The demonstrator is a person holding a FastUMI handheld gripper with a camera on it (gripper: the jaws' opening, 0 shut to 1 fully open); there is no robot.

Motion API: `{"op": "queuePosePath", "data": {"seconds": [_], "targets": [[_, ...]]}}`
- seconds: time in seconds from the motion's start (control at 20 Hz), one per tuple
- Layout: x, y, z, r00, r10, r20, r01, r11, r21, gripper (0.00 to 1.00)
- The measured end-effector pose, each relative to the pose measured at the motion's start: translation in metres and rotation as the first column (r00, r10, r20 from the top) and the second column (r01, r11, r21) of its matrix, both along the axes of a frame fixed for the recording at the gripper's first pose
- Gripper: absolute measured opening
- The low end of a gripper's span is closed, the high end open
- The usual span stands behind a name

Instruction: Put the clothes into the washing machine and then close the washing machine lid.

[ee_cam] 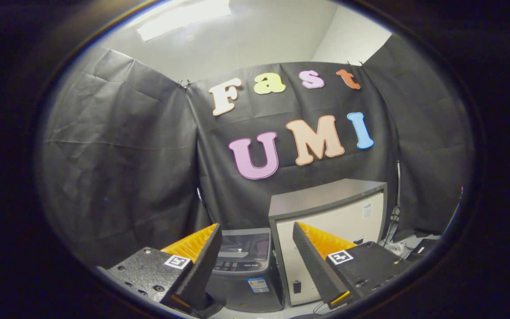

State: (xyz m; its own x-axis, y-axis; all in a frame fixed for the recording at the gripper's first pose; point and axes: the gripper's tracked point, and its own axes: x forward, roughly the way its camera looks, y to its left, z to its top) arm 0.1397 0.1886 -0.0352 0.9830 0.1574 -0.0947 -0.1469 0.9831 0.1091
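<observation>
Gripper held wide open, nothing between the fingers, both tips apart and aimed forward at the back of the booth. Washing machine seen low down in the gap between the two fingers and beyond them, standing upright on the floor, long axis vertical, front face turned toward the gripper. Lid lying down flat on top of the washing machine, dark and glossy, with a control strip along its front edge and a small sticker on the front panel below. Clothes too hard to make out from here.

Just right of the washing machine, almost touching its side, a taller pale cabinet with a flat grey top, partly hidden behind the right finger; a small label near its upper right corner, too small to read. Behind the washing machine and the cabinet, a black cloth wall, creased and hung in panels pinned together at the top corners, wrapping round both sides. Right of the cabinet, cables hanging down against the cloth to a tangle on the floor beside a dark flat box. Above the cloth, a plain white wall and ceiling with a bright strip light. Floor in front of the washing machine pale and smooth.
</observation>
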Motion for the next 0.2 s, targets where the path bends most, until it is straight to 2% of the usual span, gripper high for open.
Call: {"op": "queuePosePath", "data": {"seconds": [0.2], "targets": [[-0.0012,0.007,0.0021,0.999,0.04,0.006,-0.04,0.999,0.027,0.97]]}}
